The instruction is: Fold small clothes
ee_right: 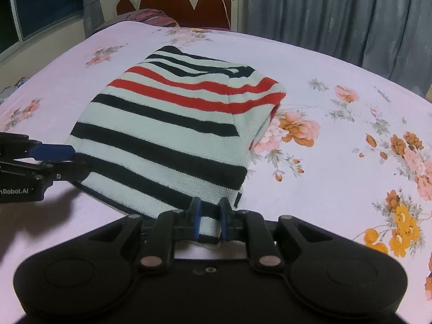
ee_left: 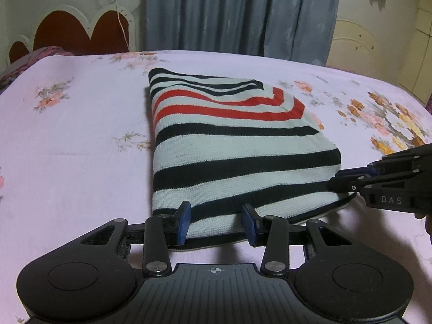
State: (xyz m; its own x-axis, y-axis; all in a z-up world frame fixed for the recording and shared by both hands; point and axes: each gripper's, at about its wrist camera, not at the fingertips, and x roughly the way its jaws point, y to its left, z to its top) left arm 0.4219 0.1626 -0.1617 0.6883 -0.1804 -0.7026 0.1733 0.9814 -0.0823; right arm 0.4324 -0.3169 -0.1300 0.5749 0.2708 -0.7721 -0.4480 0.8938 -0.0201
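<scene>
A folded knit sweater (ee_left: 229, 140) with white, black and red stripes lies in the middle of the bed. My left gripper (ee_left: 217, 222) holds the sweater's near hem, the cloth filling the gap between its blue pads. At the left edge of the right wrist view the left gripper (ee_right: 79, 162) shows from the side, clamped on the sweater's (ee_right: 167, 124) corner. My right gripper (ee_right: 210, 221) is nearly closed on a narrow bunch of the near hem. From the left wrist view the right gripper (ee_left: 333, 179) comes in at the right and pinches the sweater's right edge.
The bed has a pale lilac floral sheet (ee_left: 81, 148). A white and red headboard (ee_right: 189, 2) and purple bedding (ee_right: 151, 16) lie beyond it. Grey curtains (ee_left: 243, 10) hang behind the bed, and a dark window (ee_right: 40, 2) is at the far left.
</scene>
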